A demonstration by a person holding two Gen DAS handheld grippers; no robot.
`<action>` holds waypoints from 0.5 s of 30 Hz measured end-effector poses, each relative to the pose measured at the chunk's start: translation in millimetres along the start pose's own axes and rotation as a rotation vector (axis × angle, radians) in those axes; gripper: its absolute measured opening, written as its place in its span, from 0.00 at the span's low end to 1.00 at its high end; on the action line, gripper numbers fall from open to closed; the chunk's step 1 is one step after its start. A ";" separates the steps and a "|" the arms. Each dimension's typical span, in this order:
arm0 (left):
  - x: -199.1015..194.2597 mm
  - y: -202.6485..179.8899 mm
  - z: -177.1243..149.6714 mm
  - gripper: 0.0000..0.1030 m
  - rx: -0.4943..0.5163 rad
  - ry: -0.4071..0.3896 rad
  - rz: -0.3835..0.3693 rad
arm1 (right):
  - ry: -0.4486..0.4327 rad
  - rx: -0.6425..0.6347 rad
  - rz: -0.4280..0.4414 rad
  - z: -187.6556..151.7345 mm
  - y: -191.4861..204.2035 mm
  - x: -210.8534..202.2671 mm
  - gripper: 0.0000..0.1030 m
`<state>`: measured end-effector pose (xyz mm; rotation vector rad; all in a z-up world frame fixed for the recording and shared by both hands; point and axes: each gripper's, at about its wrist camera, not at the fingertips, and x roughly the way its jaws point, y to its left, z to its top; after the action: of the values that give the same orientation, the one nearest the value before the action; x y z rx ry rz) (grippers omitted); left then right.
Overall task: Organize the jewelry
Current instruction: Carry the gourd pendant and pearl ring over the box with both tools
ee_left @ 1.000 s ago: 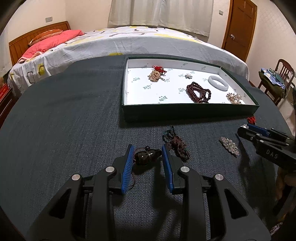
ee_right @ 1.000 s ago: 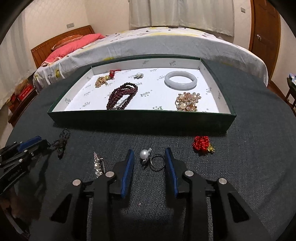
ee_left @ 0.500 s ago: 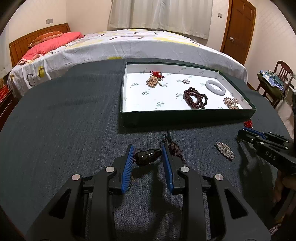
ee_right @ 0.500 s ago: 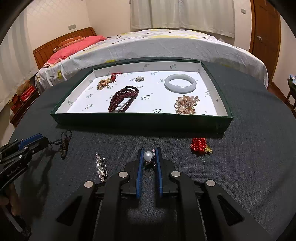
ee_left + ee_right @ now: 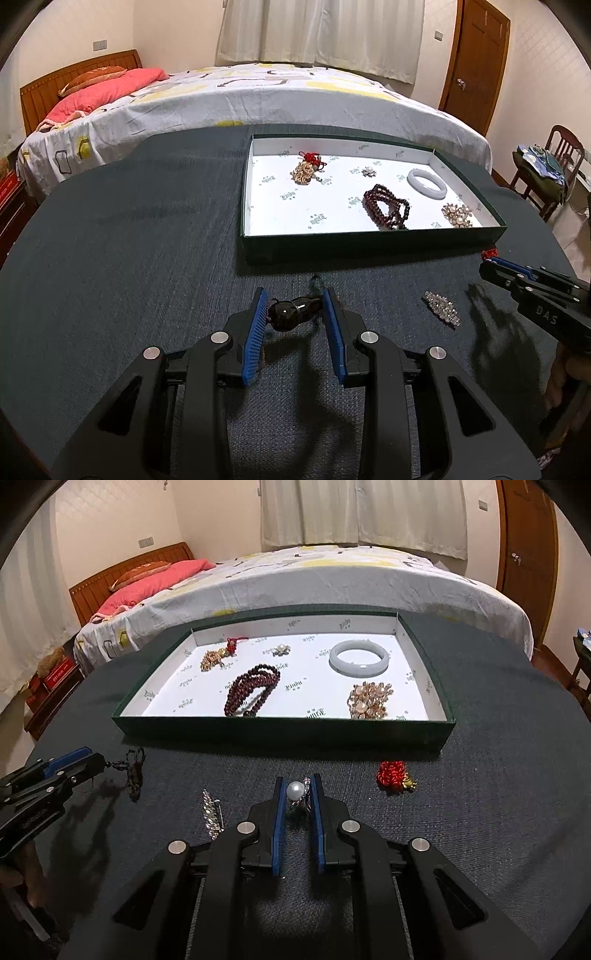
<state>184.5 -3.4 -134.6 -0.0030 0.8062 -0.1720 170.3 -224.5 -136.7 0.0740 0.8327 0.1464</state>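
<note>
My left gripper (image 5: 293,310) is shut on a dark gourd pendant (image 5: 291,314). Its braided cord (image 5: 135,775) dangles from the left gripper (image 5: 98,764) just above the cloth. The right gripper (image 5: 296,794) is shut on a pearl ring (image 5: 295,790), with the pearl up between the blue pads. In the left wrist view the right gripper (image 5: 491,267) shows at the right edge. Ahead stands the green tray (image 5: 369,247) (image 5: 280,731), which holds a white bangle (image 5: 358,657), dark red beads (image 5: 251,690), a gold pearl brooch (image 5: 369,699), a gold charm with a red knot (image 5: 218,657) and a small pearl flower (image 5: 281,650).
A rhinestone clip (image 5: 441,313) (image 5: 211,812) lies on the dark cloth between the two grippers. A red knot ornament (image 5: 393,777) rests right of the right gripper, near the tray's front wall. Beyond the round table are a bed, a door and a chair.
The right gripper has closed on the pearl ring, which lay loose between its open fingers before. The left gripper has raised the pendant, so its cord has come up off the cloth.
</note>
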 end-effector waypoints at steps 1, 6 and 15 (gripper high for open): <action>-1.1 -0.3 0.5 0.29 -0.001 -0.002 -0.002 | -0.005 -0.001 0.002 1.2 0.5 -2.4 0.13; -8.5 -2.4 6.2 0.29 -0.003 -0.021 -0.010 | -0.038 -0.004 0.012 7.7 2.8 -15.1 0.13; -29.5 -10.4 25.0 0.29 -0.004 -0.078 -0.037 | -0.096 -0.007 0.025 24.2 5.9 -33.7 0.13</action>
<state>180.9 -10.6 -95.4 -0.0279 0.7290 -0.2043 165.3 -224.1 -95.1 0.0848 0.7352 0.1679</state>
